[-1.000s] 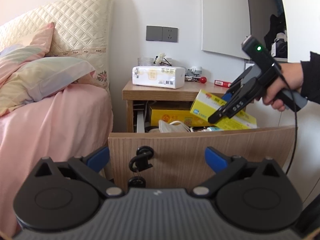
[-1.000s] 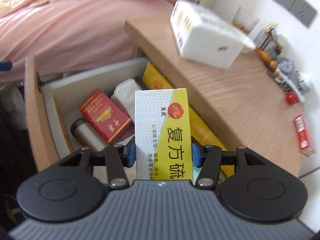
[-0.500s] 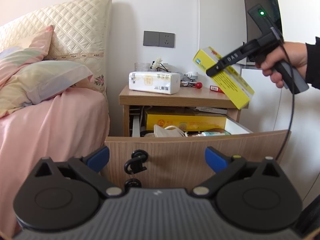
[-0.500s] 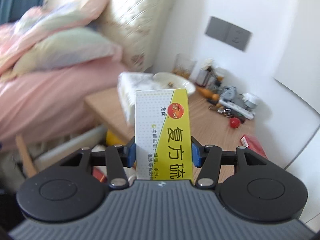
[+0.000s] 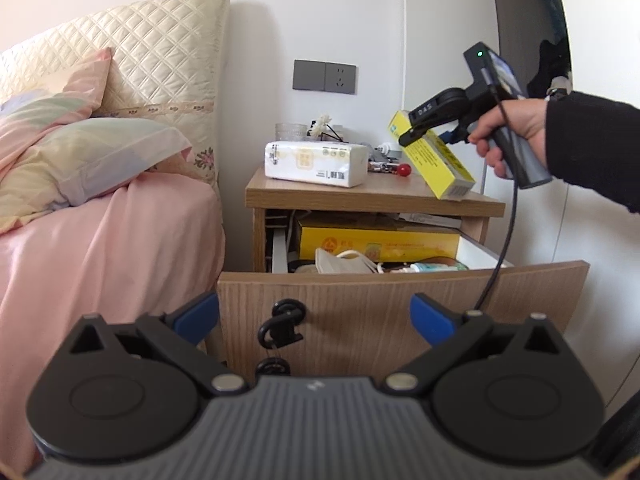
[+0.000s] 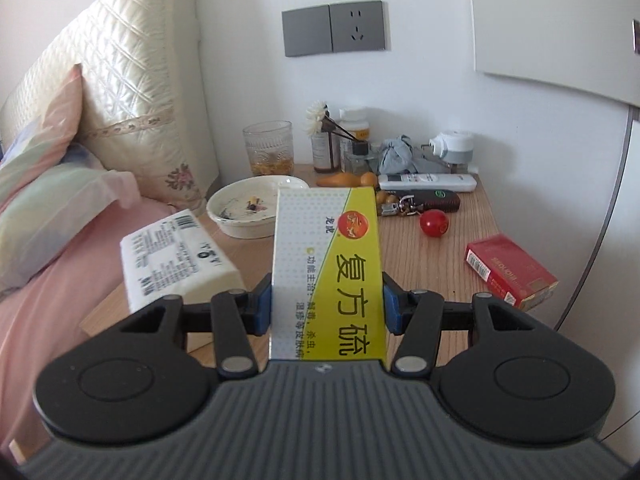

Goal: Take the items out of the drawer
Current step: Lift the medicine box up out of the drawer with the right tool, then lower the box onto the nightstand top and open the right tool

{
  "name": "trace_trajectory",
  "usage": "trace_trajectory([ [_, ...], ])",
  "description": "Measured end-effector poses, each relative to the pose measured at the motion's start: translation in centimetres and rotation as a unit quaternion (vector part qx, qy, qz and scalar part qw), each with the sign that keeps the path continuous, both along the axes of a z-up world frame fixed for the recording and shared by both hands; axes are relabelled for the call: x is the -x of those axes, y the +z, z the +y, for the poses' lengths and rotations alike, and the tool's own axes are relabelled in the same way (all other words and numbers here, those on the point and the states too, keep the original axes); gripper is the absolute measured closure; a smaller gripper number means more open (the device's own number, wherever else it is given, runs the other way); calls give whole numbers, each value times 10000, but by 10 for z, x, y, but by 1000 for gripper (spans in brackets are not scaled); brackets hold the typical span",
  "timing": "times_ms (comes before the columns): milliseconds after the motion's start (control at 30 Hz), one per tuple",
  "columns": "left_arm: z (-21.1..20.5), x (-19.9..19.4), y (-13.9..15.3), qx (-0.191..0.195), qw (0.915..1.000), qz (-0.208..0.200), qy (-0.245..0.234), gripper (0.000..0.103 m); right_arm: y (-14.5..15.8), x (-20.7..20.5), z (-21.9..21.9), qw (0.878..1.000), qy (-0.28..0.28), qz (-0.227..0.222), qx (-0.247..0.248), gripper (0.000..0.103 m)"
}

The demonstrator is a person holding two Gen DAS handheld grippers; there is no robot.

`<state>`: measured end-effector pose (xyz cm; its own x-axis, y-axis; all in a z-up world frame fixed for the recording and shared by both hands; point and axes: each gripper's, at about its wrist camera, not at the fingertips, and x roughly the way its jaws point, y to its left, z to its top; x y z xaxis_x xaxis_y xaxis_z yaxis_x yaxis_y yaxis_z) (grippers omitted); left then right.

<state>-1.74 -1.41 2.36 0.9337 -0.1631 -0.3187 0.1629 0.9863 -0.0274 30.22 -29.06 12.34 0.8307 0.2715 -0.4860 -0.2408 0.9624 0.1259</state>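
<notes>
Right gripper [image 6: 326, 304] clamped on yellow box [image 6: 332, 264]; left gripper [image 5: 314, 316] spread, facing drawer [image 5: 400, 304].

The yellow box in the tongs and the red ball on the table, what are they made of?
The yellow box looks like thin printed cardboard: flat faces, sharp folded edges, a slight sheen. The red ball has a glossy highlight, so it may be plastic or painted wood; I cannot tell which. The table shows wood grain, perhaps laminate.
</notes>
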Motion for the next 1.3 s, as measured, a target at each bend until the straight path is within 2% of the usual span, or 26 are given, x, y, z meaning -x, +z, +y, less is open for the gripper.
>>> trace_trajectory([
  [333, 5, -3, -1, 51, 10000, 59, 21, 0, -31, -36, 11, 9980, 60, 562, 293, 48],
  [567, 9, -4, -1, 115, 9999, 66, 21, 0, -31, -40, 10, 9966, 35, 767, 282, 47],
  [633, 10, -5, -1, 130, 9999, 84, 30, 0, -30, -39, 9, 9966, -8, 767, 297, 42],
  [733, 10, -5, -1, 123, 9999, 75, 39, 0, -23, -33, 3, 9976, -115, 637, 241, 16],
  [1033, 9, -4, -1, 109, 9999, 56, 64, 0, 14, 16, -21, 9991, -397, 85, 101, 17],
  [1300, 5, 0, 0, 63, 10000, 4, 39, 0, 41, 107, -34, 9952, -813, -549, -73, 17],
])
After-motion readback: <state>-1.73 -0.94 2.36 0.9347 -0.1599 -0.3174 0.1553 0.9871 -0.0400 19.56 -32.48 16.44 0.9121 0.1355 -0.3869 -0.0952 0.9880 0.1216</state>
